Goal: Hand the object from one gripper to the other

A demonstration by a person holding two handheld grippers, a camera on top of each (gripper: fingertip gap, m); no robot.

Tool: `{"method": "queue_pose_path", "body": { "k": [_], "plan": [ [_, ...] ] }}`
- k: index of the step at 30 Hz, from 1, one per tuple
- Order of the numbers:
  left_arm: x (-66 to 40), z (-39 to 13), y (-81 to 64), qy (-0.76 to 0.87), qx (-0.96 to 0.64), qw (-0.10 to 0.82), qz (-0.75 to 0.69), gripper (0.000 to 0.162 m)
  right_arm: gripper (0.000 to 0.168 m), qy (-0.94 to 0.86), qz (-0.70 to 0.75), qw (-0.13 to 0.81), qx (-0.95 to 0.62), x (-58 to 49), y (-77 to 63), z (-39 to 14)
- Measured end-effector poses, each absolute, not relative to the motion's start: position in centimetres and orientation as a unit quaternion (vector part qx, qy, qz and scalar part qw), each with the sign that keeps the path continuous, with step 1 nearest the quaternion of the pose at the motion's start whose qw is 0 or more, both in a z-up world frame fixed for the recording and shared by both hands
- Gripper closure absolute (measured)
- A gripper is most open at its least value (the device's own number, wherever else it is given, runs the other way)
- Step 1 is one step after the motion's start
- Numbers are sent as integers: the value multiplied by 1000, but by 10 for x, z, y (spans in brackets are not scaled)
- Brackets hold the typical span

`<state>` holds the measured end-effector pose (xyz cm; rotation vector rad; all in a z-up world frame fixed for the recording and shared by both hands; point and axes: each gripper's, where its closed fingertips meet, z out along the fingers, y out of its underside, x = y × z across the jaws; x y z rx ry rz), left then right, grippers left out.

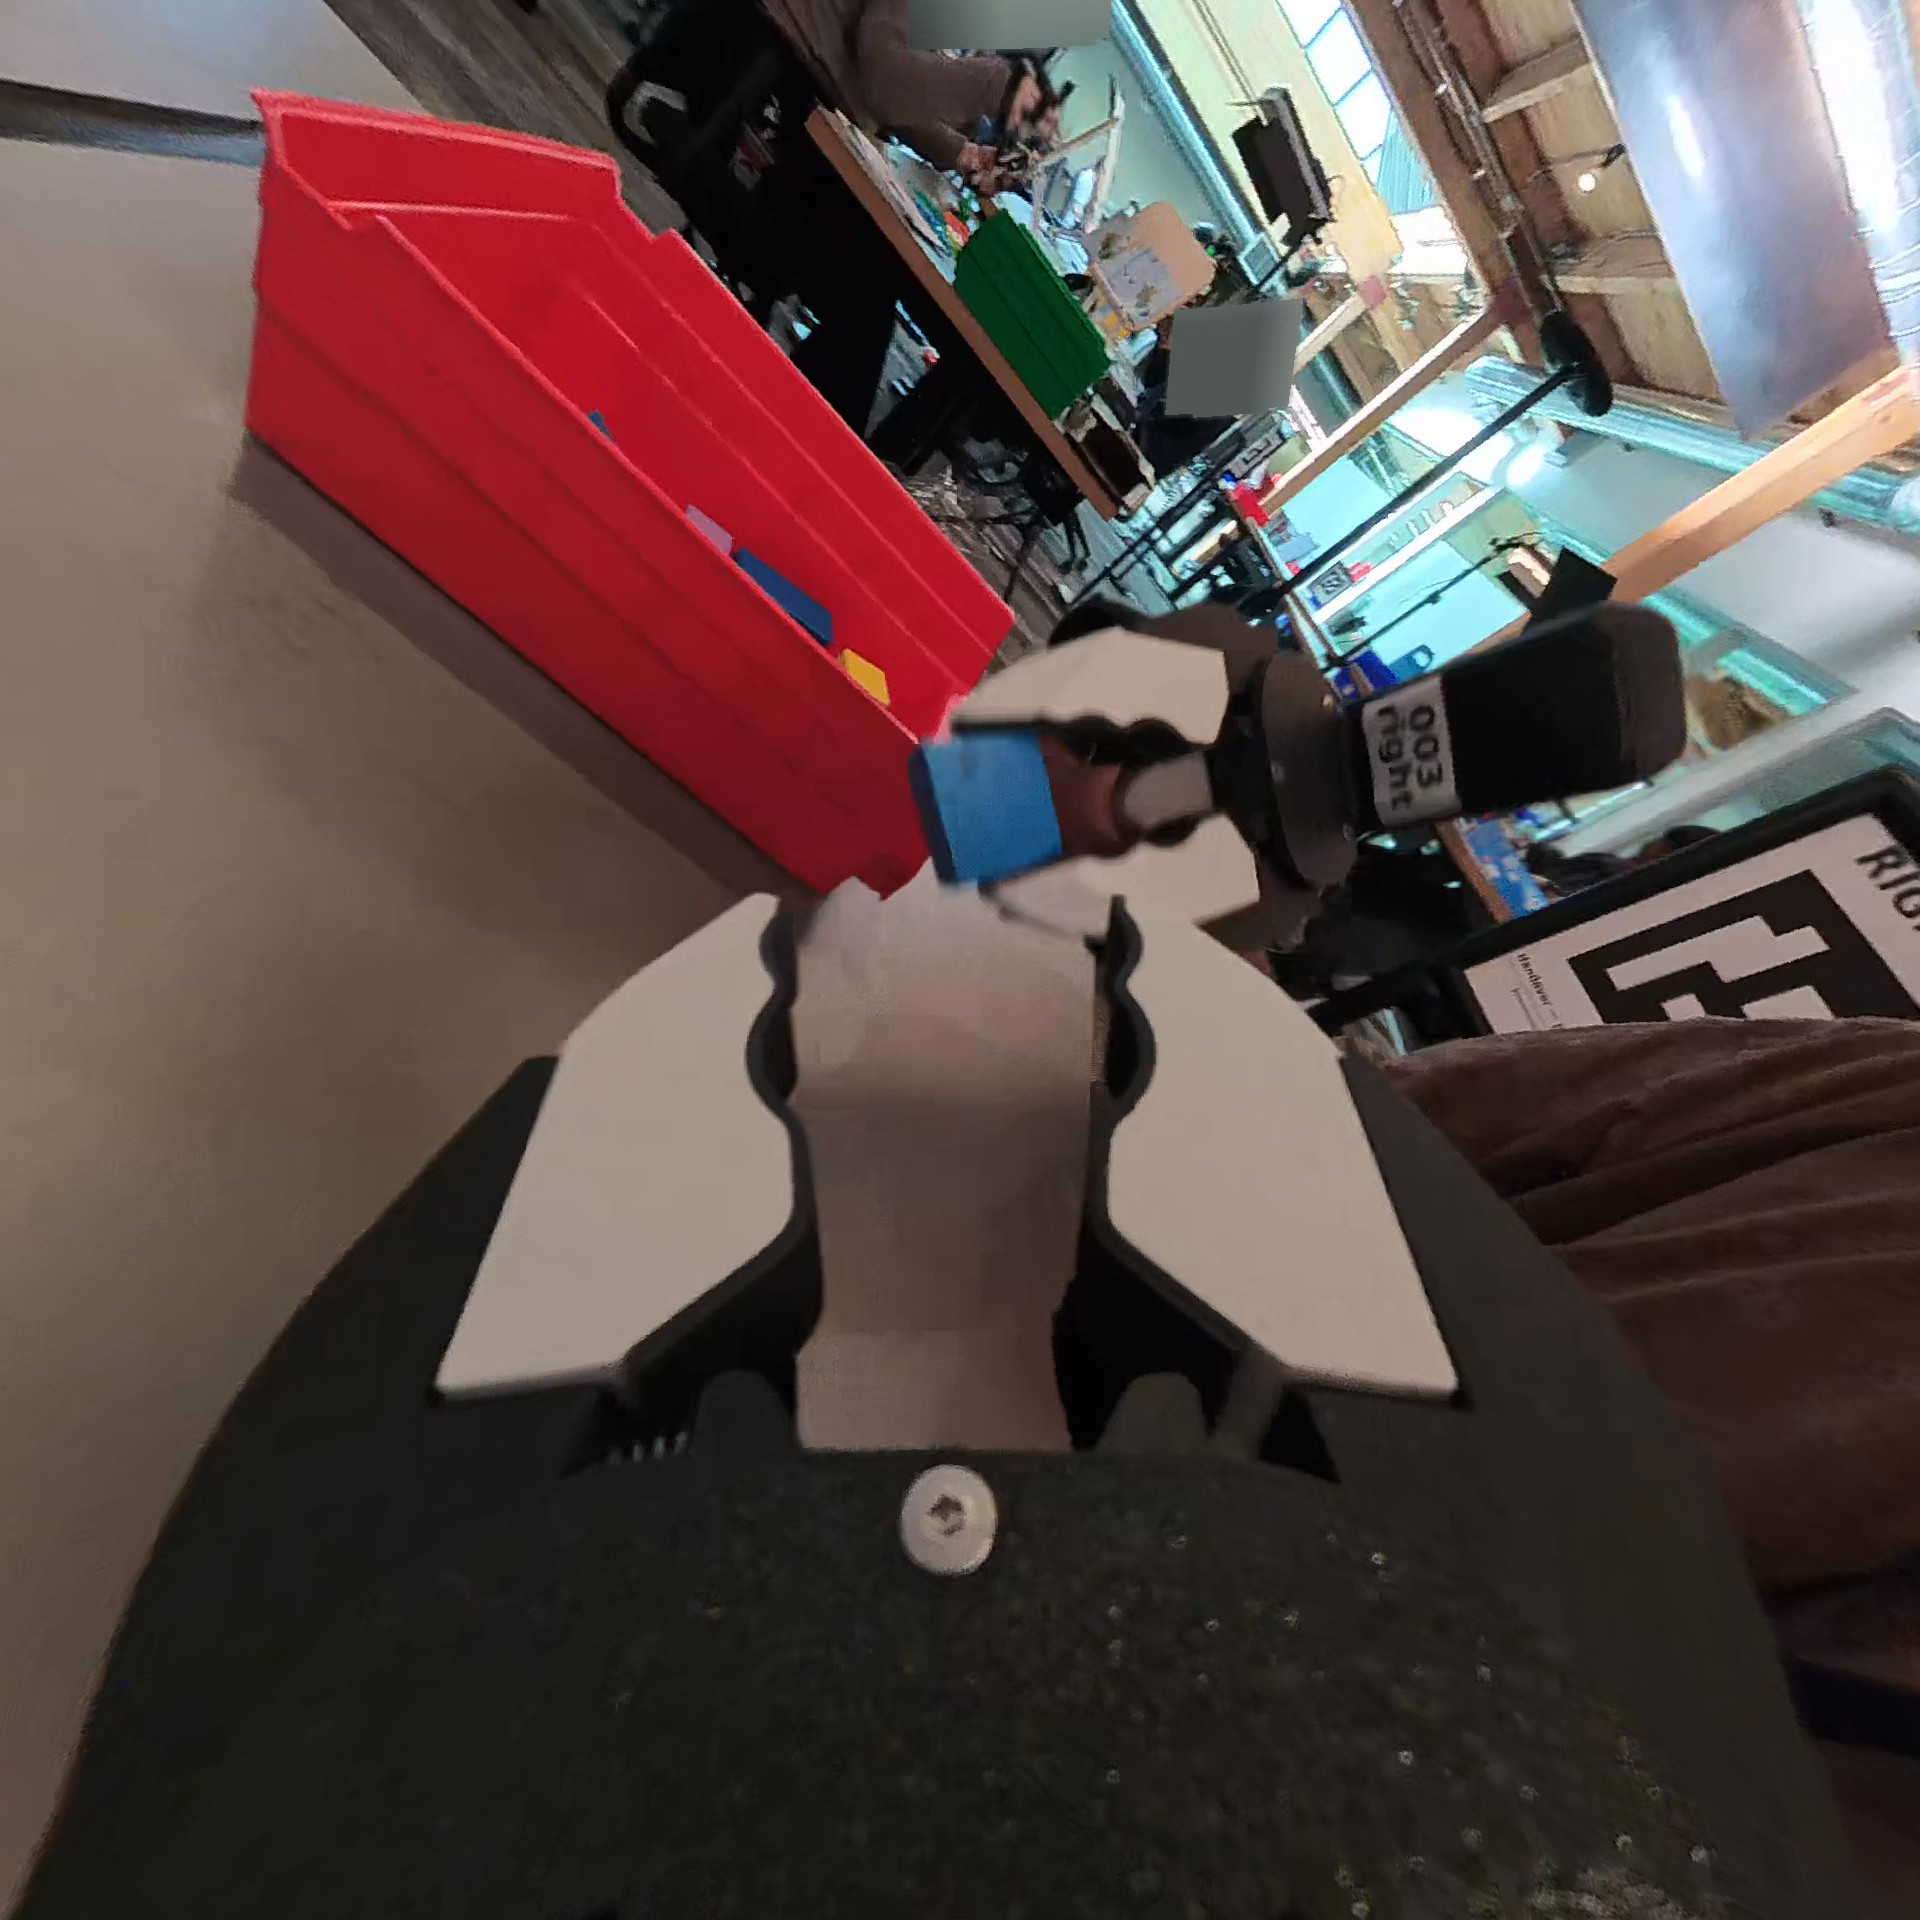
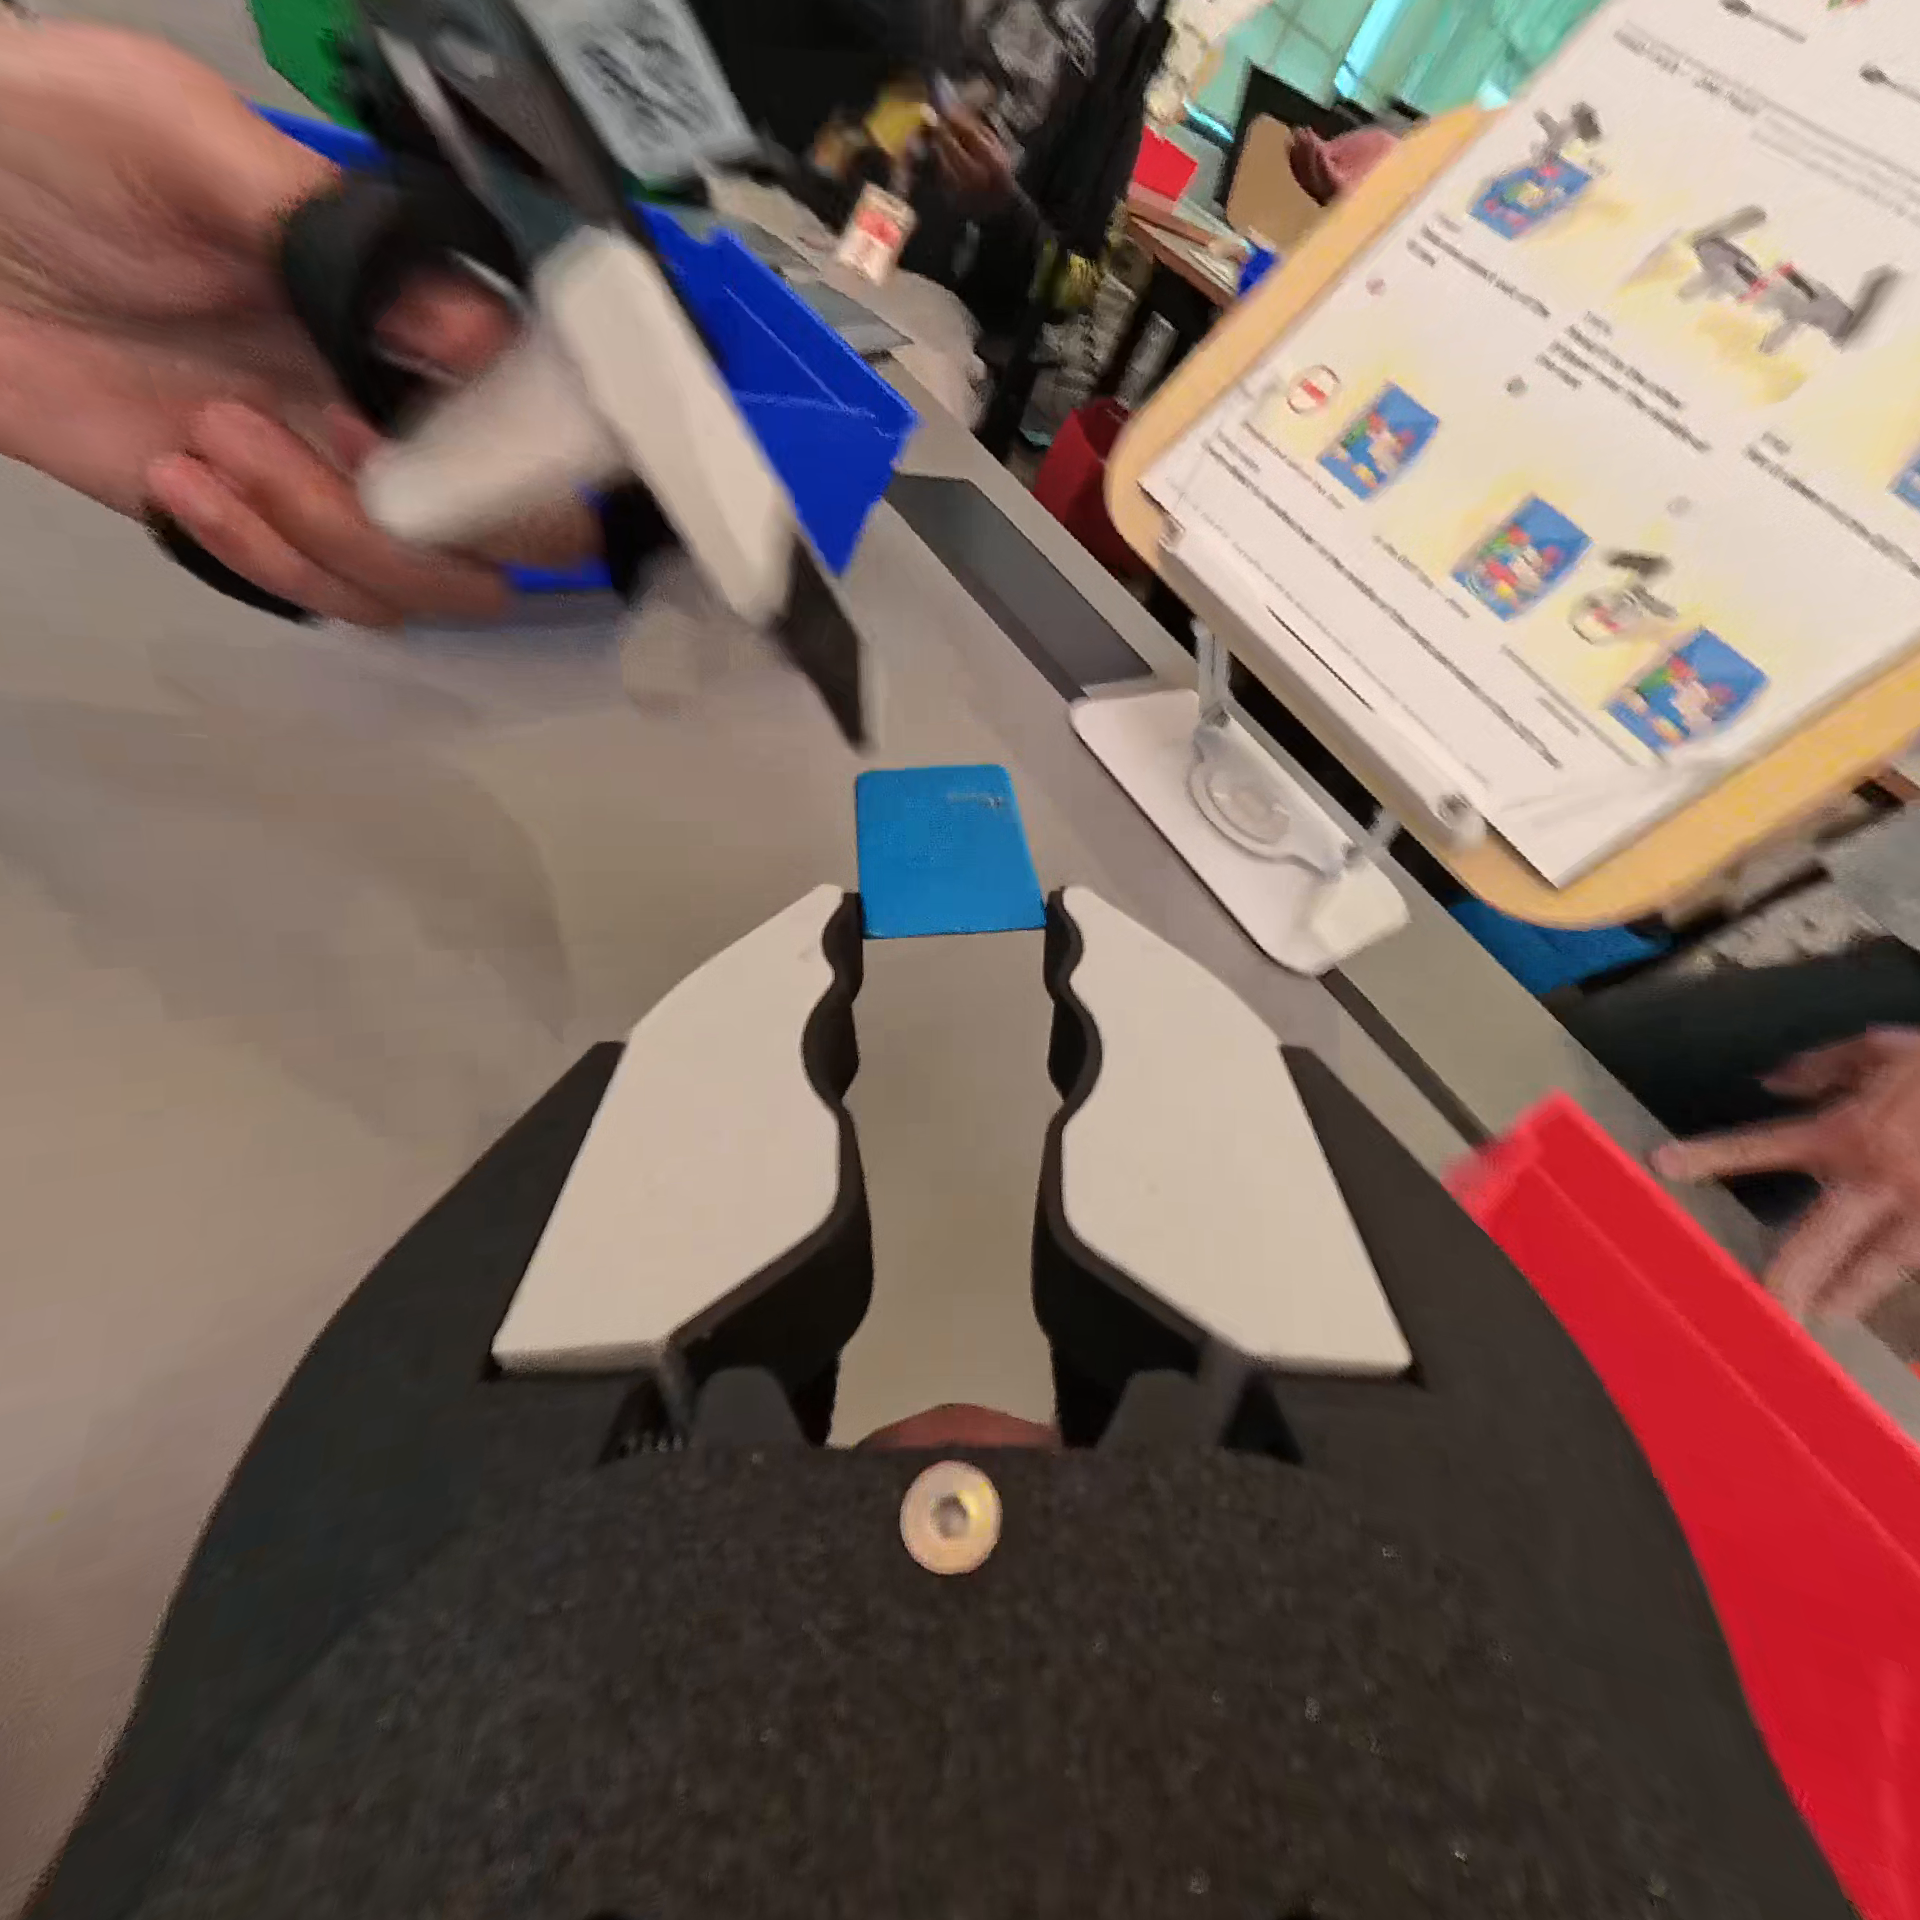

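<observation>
A flat blue block is clamped between the tips of my right gripper, which is shut on it above the grey table. In the left wrist view the right gripper shows farther off, with the blue block sticking out of its tips. My left gripper is open and empty, and its tips are just below and short of the block. In the right wrist view the left gripper is blurred at upper left, held in a hand, and does not touch the block.
A red bin with several coloured blocks stands on the grey table; its corner shows in the right wrist view. A blue bin is behind the left gripper. An instruction board on a stand stands at right. Another person's hand is near the red bin.
</observation>
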<state>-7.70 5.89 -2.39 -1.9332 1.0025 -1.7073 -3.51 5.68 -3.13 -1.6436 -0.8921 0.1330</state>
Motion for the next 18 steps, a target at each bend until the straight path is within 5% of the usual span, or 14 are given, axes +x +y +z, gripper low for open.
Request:
{"method": "queue_pose_path", "body": {
  "k": [9,18],
  "plan": [
    [-145,-64,-13,322,-687,219,-613,115,135,-169,-104,457,-867,182,91,-41],
    [-157,-105,-41,334,-704,240,-579,119,135,-230,24,259,-938,173,157,-114]
  ]
}}
